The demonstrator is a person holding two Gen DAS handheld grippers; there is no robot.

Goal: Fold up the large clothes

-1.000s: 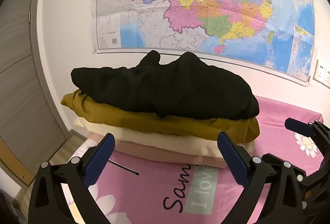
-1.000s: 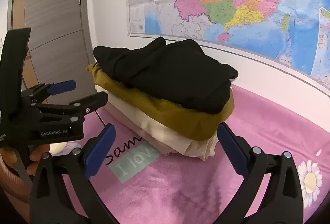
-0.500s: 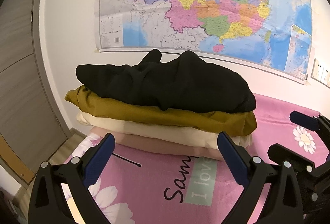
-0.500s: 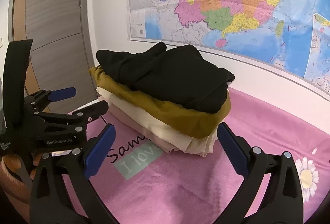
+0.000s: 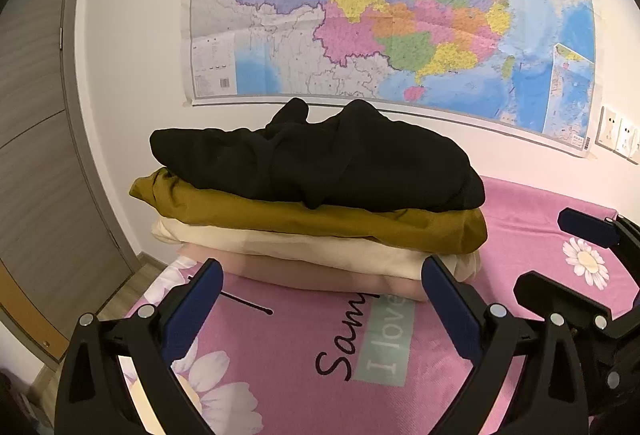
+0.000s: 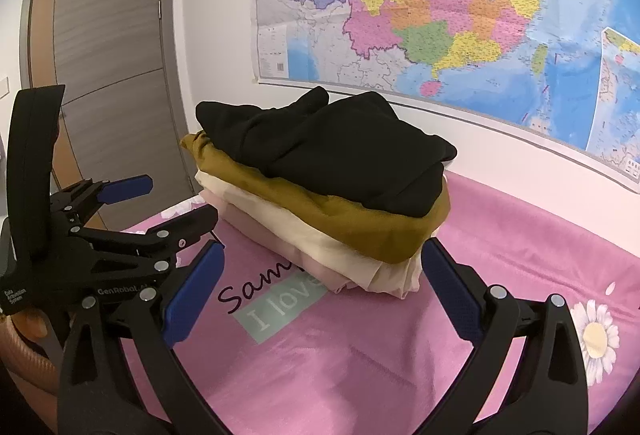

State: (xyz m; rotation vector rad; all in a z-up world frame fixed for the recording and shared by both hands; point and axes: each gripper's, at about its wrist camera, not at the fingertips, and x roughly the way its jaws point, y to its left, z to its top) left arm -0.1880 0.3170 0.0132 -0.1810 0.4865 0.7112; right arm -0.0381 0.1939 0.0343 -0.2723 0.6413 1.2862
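Observation:
A stack of folded clothes sits on the pink bed sheet (image 5: 304,375) against the wall. A black garment (image 5: 320,159) lies on top, a mustard one (image 5: 320,219) under it, then a cream one (image 5: 300,247) and a pale pink one (image 5: 320,273). The stack also shows in the right wrist view, with the black garment (image 6: 340,151) on top. My left gripper (image 5: 320,299) is open and empty, a little short of the stack's near edge. My right gripper (image 6: 320,275) is open and empty, near the stack's front corner. The left gripper (image 6: 160,203) shows at the left of the right wrist view.
A large coloured map (image 5: 400,7) hangs on the white wall behind the stack. A grey wardrobe door (image 6: 108,55) stands to the left. The sheet has printed words (image 5: 372,335) and daisies (image 5: 584,259). Wall sockets (image 5: 620,135) are at the far right.
Both grippers have drawn back from the stack and risen a little, so the stack looks smaller and lower in both views. Both stay open and empty.

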